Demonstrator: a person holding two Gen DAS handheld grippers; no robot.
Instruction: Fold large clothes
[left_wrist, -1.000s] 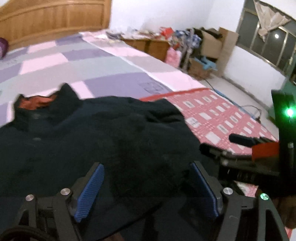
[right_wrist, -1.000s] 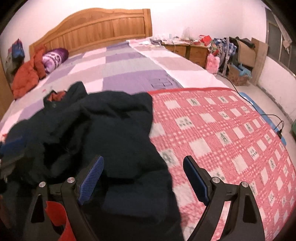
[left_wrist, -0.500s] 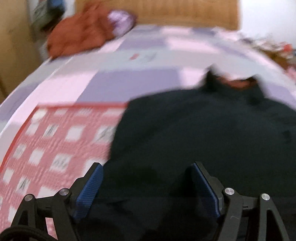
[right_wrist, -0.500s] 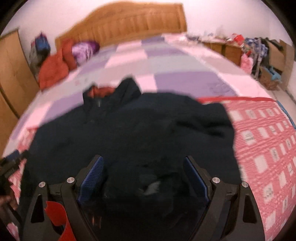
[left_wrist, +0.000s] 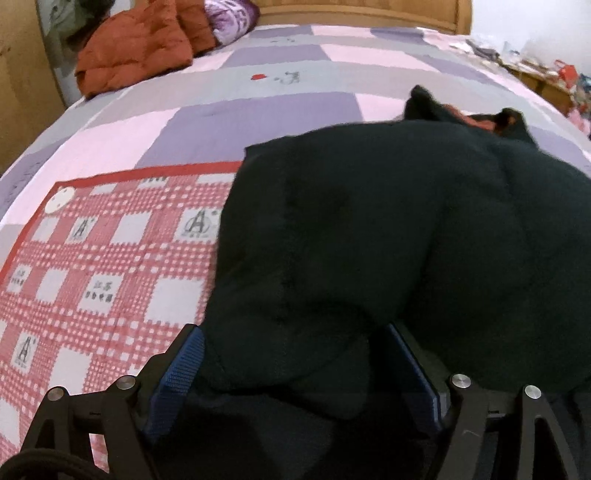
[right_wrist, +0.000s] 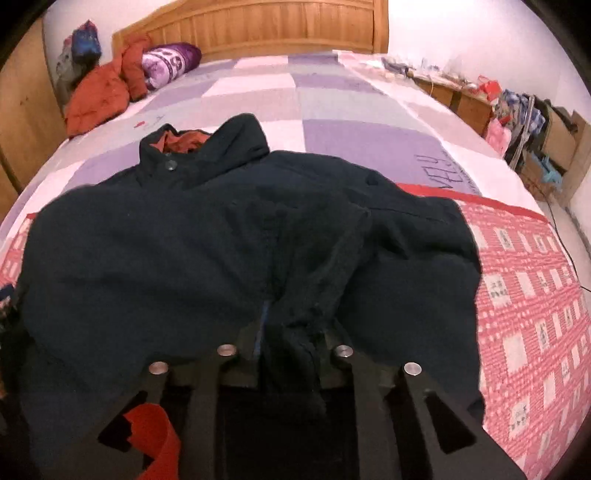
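Right gripper (right_wrist: 291, 332): jaws closing, drawn narrow on a bunched ridge of the dark navy padded winter jacket (right_wrist: 207, 251); blue pad (right_wrist: 263, 325) just visible at the left of the pinched fold, cloth pressed between both fingers. Gather sits at the jacket's near hem, about mid-width, with creases running up from it toward the collar.

Left gripper (left_wrist: 295, 369): jaws spread wide, blue ribbed pads (left_wrist: 181, 373) standing apart. A rounded lobe of the same jacket (left_wrist: 388, 240) lying between them, its left edge beside the left pad; contact with the right pad not clear (dark cloth against dark metal). No pinch seen here.

Jacket spread front-up across the bed, collar away from both cameras, rust-orange lining (right_wrist: 184, 142) showing inside the stand-up collar, one round dark button (right_wrist: 170, 165) below it. Lower half resting on the red-and-white checked quilt with a red border (right_wrist: 528, 295); upper half and collar on the pink, lilac and grey patchwork bedspread (right_wrist: 332, 107).

Farther out: crumpled orange padded garment (left_wrist: 136, 48) and purple printed pillow (right_wrist: 170, 66) near the wooden headboard (right_wrist: 277, 29). Cluttered low wooden cabinets (right_wrist: 454, 96) and cardboard boxes (right_wrist: 561, 136) along the right wall (contents too small to read).
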